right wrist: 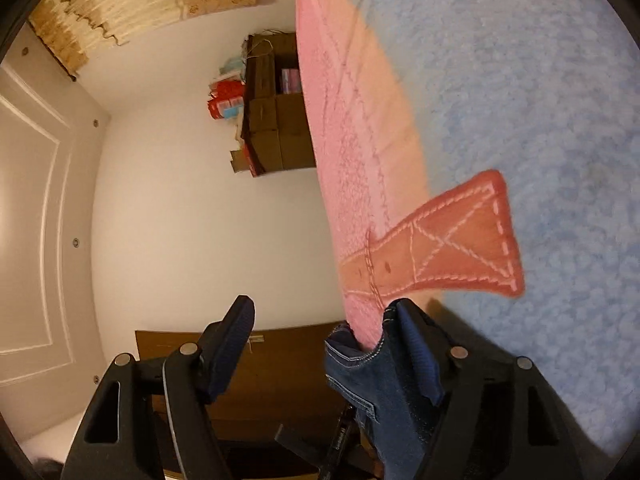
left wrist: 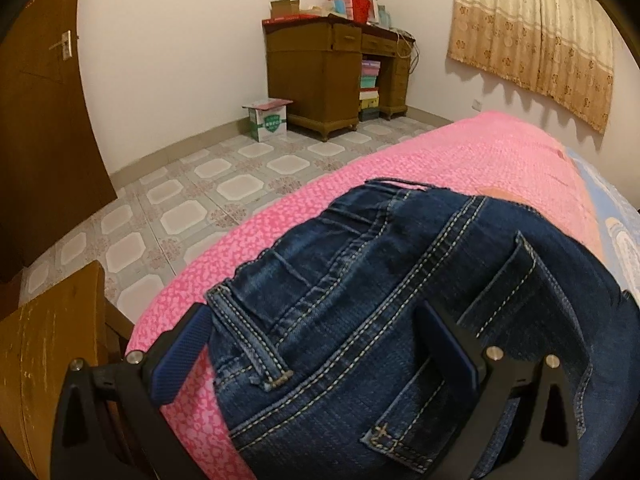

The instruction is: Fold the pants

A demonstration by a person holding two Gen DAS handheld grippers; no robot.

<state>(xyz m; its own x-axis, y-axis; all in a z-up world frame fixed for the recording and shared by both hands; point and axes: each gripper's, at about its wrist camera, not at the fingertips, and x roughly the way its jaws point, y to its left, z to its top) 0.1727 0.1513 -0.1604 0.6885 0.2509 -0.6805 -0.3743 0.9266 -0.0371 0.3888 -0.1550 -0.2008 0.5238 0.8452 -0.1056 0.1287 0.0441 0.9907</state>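
Currently I see my left gripper spread wide, straddling the jeans on the pink bed; right gripper spread, denim against one finger.

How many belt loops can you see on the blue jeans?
2 on the jeans: one near belt loop beside the left gripper, one farther loop up the waistband. More may be hidden.

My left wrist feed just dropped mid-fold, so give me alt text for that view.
The left gripper stands open over the waistband end of dark blue jeans, one finger on the denim, the other at its edge, on a pink bedspread. Beyond are a tiled floor, a wooden desk and a curtain.
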